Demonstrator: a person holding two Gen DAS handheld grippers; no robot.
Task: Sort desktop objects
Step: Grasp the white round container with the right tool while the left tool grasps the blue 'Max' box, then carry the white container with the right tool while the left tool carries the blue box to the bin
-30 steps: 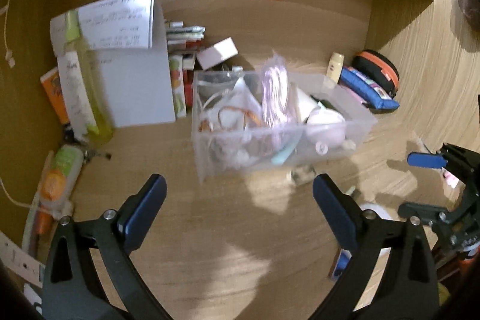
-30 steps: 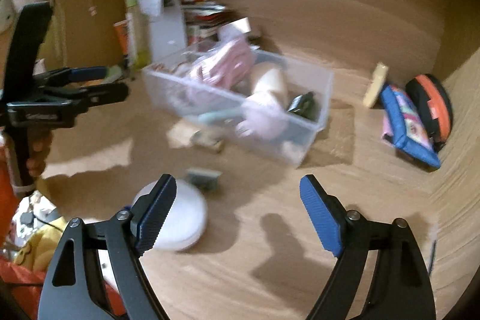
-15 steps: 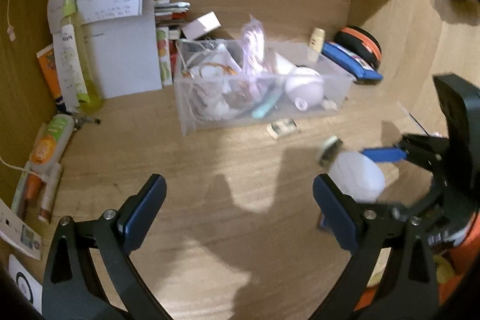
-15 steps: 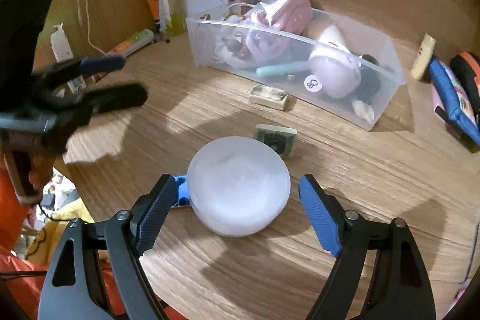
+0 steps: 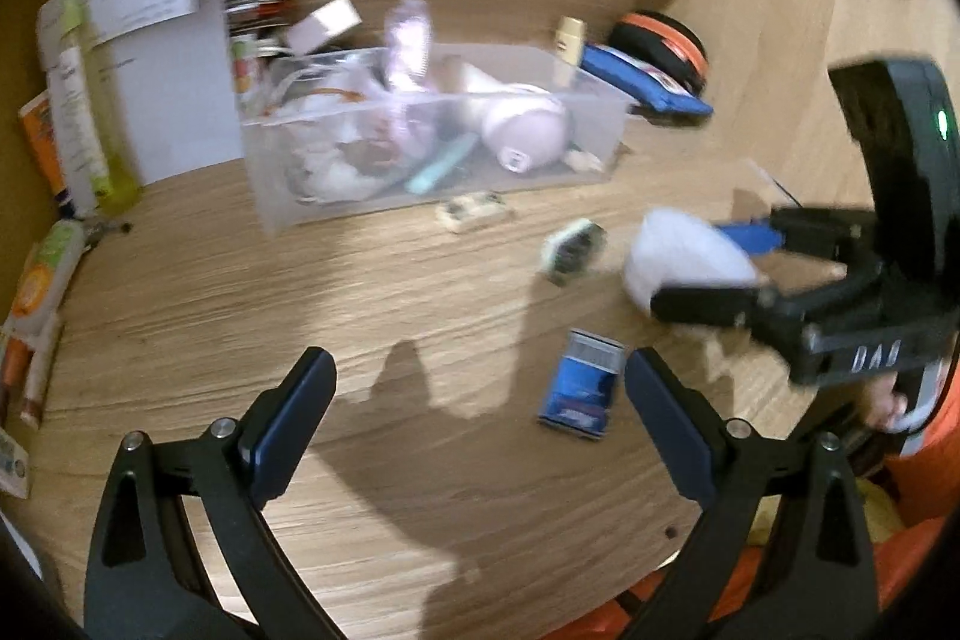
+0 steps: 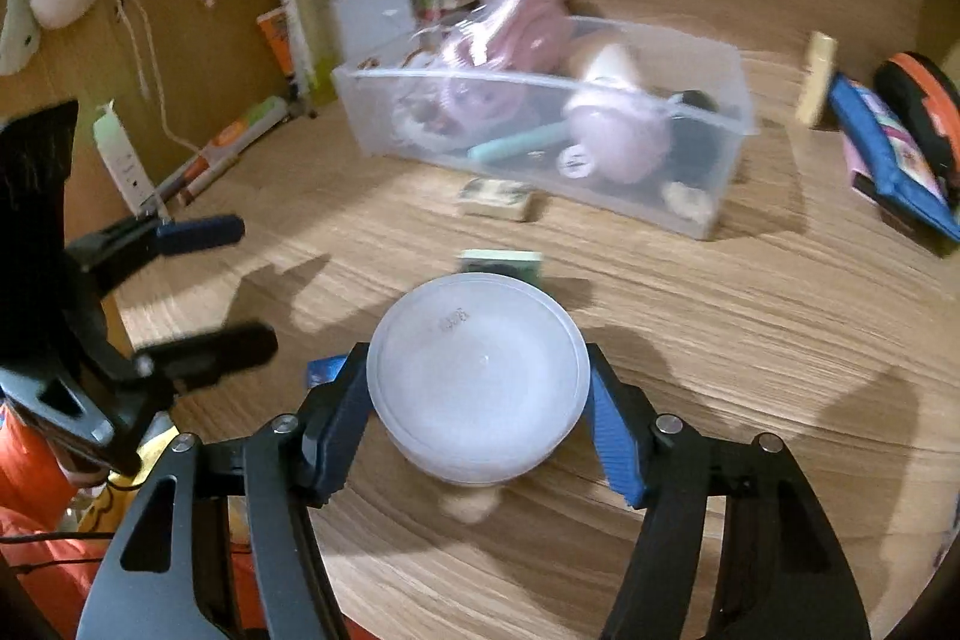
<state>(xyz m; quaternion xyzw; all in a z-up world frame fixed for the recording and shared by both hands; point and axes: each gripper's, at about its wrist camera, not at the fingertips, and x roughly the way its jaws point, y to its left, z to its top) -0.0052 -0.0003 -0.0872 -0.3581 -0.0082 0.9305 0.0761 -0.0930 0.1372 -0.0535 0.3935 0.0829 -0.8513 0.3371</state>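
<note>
On the desk (image 6: 750, 340) before the clear bin (image 6: 729, 130), my right gripper (image 6: 477, 418) fingers are closing around the round white tub (image 6: 477, 376); its smooth wall may slip. My left gripper (image 5: 477, 412) gapes empty.

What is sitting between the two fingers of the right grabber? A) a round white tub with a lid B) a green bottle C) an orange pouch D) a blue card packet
A: the round white tub sits between the fingers of the right gripper, whose jaws are closing around its sides; the blue card packet lies apart on the desk.
</note>
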